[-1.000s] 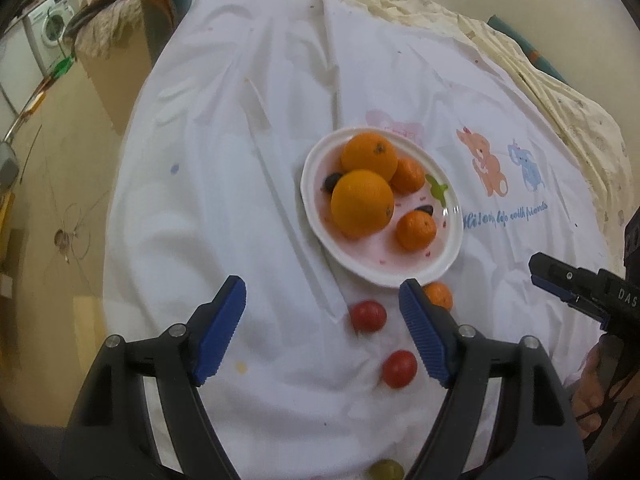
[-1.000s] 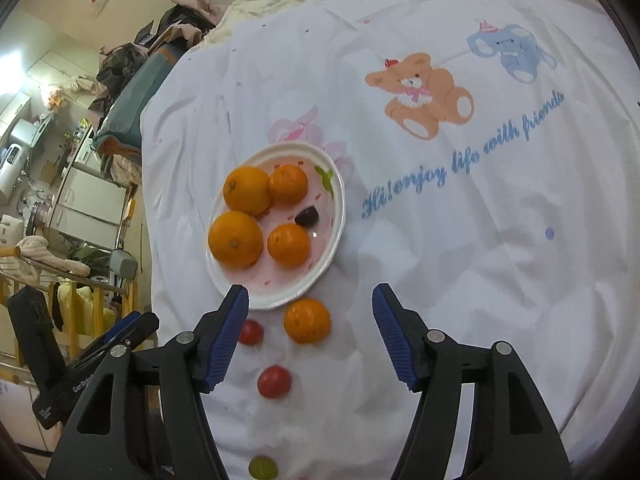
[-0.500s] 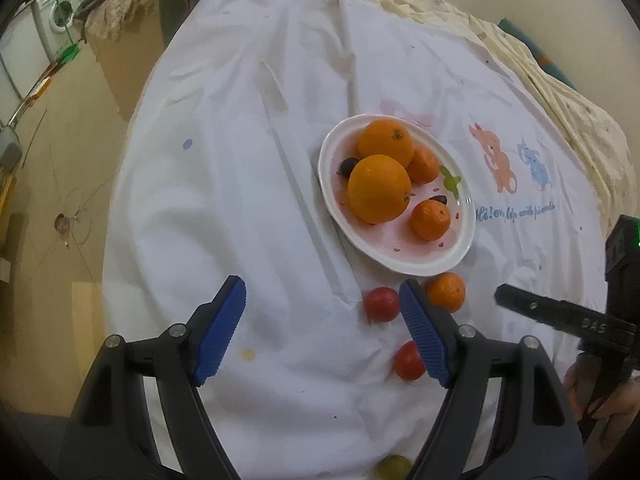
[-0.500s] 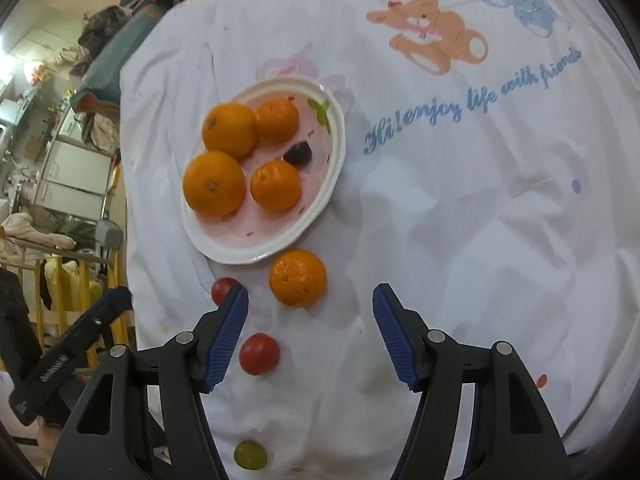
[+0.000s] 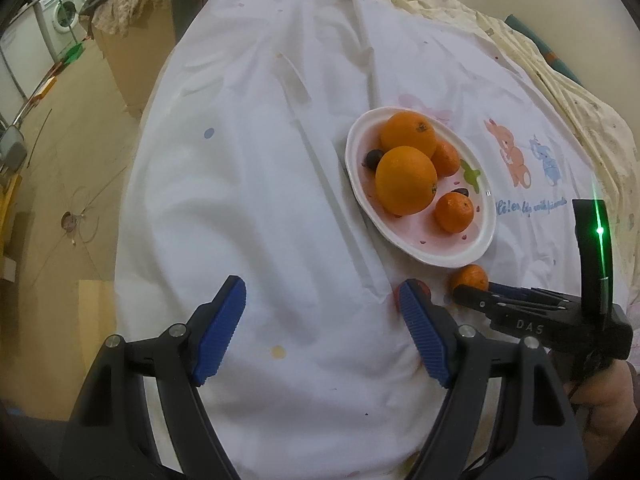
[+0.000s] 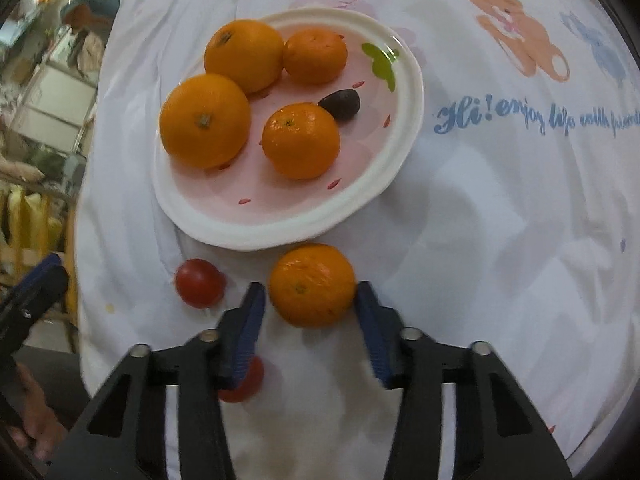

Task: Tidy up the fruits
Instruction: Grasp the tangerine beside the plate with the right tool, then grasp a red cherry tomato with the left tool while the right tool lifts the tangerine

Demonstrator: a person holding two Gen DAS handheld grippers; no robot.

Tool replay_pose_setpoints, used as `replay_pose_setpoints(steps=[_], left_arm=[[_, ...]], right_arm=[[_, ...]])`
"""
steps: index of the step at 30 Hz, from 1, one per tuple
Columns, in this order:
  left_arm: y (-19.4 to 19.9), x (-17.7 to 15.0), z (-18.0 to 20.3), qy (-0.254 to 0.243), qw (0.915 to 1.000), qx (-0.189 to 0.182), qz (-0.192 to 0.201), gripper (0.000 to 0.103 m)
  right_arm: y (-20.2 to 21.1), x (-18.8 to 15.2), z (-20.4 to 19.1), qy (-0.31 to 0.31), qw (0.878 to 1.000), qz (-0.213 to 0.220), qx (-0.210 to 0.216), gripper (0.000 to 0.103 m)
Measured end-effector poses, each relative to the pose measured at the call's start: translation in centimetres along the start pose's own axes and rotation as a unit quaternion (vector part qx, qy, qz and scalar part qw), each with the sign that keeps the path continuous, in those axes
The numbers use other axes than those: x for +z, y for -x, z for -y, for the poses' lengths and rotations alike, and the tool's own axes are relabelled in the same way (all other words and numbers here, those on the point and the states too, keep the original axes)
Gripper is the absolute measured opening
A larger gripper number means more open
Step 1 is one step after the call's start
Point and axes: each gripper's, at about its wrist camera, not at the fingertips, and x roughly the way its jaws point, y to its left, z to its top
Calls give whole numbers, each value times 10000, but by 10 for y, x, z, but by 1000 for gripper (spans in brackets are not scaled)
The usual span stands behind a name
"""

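Right gripper (image 6: 310, 300): jaws closing around the loose mandarin (image 6: 312, 285), which sits between the blue pads on the white cloth (image 6: 480, 240); the right-hand pad looks to be at the peel, the left-hand pad shows a thin gap, so not yet a firm grip. Mandarin lies just beside the near rim of the plate (image 6: 280, 236), apart from it. One cherry tomato (image 6: 199, 282) rests on the cloth to the left of the mandarin; a second tomato (image 6: 246, 384) is partly hidden under the left-hand finger. On the plate: two large oranges (image 6: 205, 120) touching each other, two smaller mandarins (image 6: 301, 141), one dark small fruit (image 6: 341, 104) near the far rim. Cloth carries a bear print and blue lettering to the right of the plate. Left gripper (image 5: 322, 330): jaws wide apart, nothing between them, hanging over bare cloth on the near-left side of the plate (image 5: 476, 256); from its view the right gripper's fingers reach the loose mandarin (image 5: 470, 276) at lower right
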Motion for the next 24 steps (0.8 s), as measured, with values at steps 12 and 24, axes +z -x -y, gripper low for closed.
replay_pose_setpoints(steps=[12,24], left_arm=[[-17,-6,29,-473,9986,-19,-251,76],[-56,-16,97,-1306,9892,198,-633,75]], right_arm=[[27,-7,32,-486,9980,264,313,44],[70,-19,63,-805,9931,737,427,44]])
